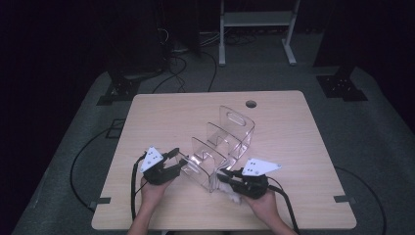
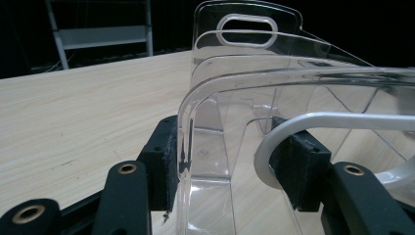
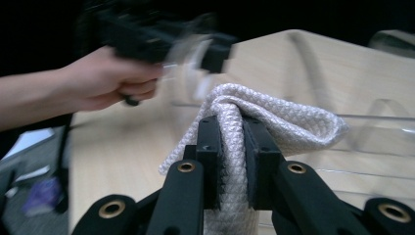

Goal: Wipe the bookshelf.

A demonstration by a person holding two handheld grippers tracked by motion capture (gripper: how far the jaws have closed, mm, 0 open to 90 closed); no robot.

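High view: a clear plastic organizer [image 1: 222,147] with stepped compartments lies on the wooden tabletop [image 1: 161,115], its handle-slotted tall end pointing toward the far edge and its low end toward the person. The left gripper [image 1: 177,159] meets the organizer's near-left corner; the right gripper [image 1: 224,177] sits at its near-right end, with a white cloth [image 1: 234,196] bunched beneath it.

Left gripper view: the organizer's curved front wall [image 2: 205,142] stands between the two fingers [image 2: 164,161]. The left pad lies against the wall's outer face, while the right pad sits inside the compartment, just behind a pale curved rim. The fingers are parted around the wall; whether they press it firmly cannot be told.

Right gripper view: the fingers [image 3: 209,147] are clenched on a fold of the white woven cloth [image 3: 274,115], which bulges above and to the right of the pads. The organizer's clear edge [image 3: 372,120] lies just beyond the cloth. The other hand [image 3: 110,81] appears blurred farther off.
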